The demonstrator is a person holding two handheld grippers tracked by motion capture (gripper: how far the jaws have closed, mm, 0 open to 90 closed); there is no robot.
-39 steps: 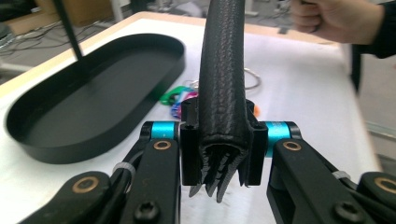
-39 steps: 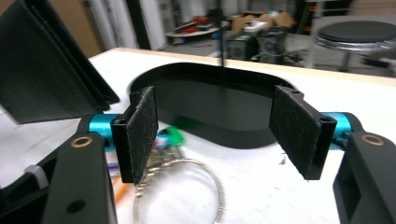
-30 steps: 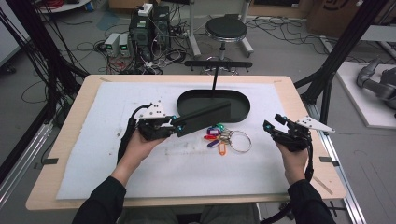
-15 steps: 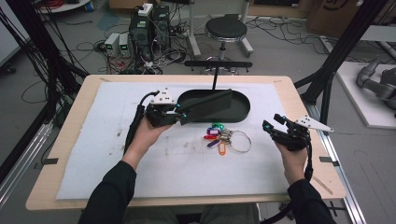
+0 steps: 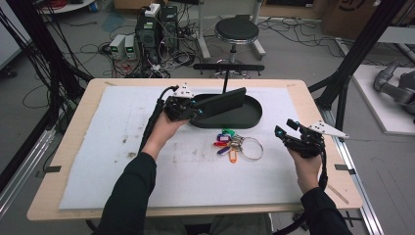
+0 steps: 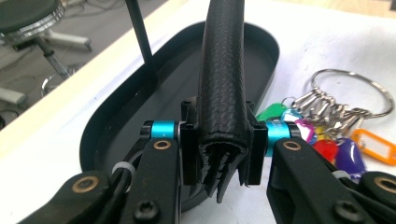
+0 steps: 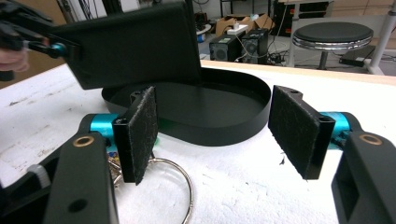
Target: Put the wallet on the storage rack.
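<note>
A black leather wallet point(image 5: 222, 100) hangs tilted over the left half of a black oval tray point(image 5: 254, 121), and my left gripper point(image 5: 196, 110) is shut on its near edge. The left gripper view has the wallet point(image 6: 223, 84) clamped between the pads, above the tray point(image 6: 116, 126). A bunch of keys with coloured tags point(image 5: 230, 144) on a large ring lies on the mat just in front of the tray. My right gripper point(image 5: 285, 130) is open, right of the keys, with nothing in it. Its pads point(image 7: 142, 130) frame the tray point(image 7: 210, 126), the ring point(image 7: 175, 186) and the raised wallet point(image 7: 135, 44).
A white mat point(image 5: 122, 161) covers most of the wooden table point(image 5: 313, 103). A black T-shaped stand point(image 5: 228, 68) rises at the tray's back edge. Beyond the table are a stool point(image 5: 237, 30), computers and cables on the floor.
My left gripper has carried the wallet up and toward the back, from low in front of the tray to above its left part. The right gripper has stayed put.
</note>
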